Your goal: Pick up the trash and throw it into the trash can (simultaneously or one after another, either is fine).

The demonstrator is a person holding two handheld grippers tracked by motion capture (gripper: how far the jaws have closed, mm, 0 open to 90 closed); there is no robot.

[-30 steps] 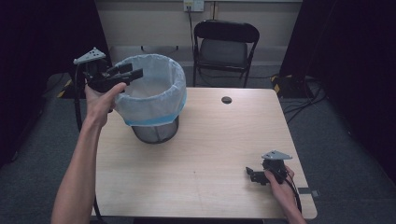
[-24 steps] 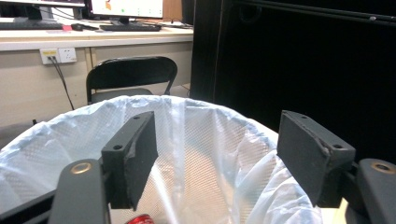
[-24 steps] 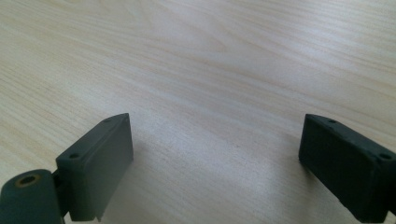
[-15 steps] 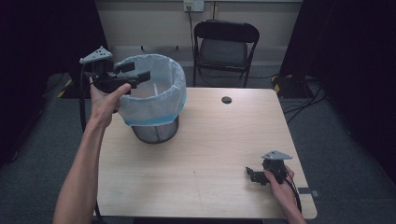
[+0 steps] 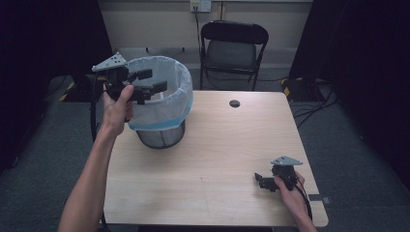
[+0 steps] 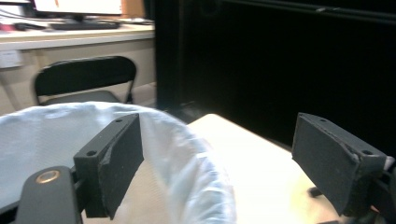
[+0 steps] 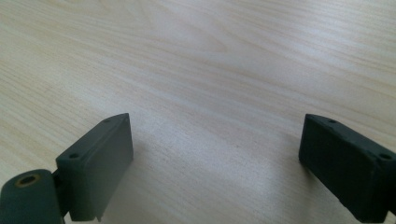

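On my left, the left gripper (image 5: pixel 153 80) hangs over the near-left rim of the bin (image 5: pixel 162 99). Its jaws have just been opening and stand wide, nothing between them. The white liner (image 6: pixel 196 163) is folded over the rim, and the bin stands on the table's (image 5: pixel 217 159) far-left part. On my right, the right gripper (image 5: pixel 261 181) rests low at the near-right corner, jaws wide and empty.

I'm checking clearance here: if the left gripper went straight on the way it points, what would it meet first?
Probably the white bag lining the bin: its rim lies between and just ahead of the open left gripper. Depth is unclear, so it might pass just above the rim.
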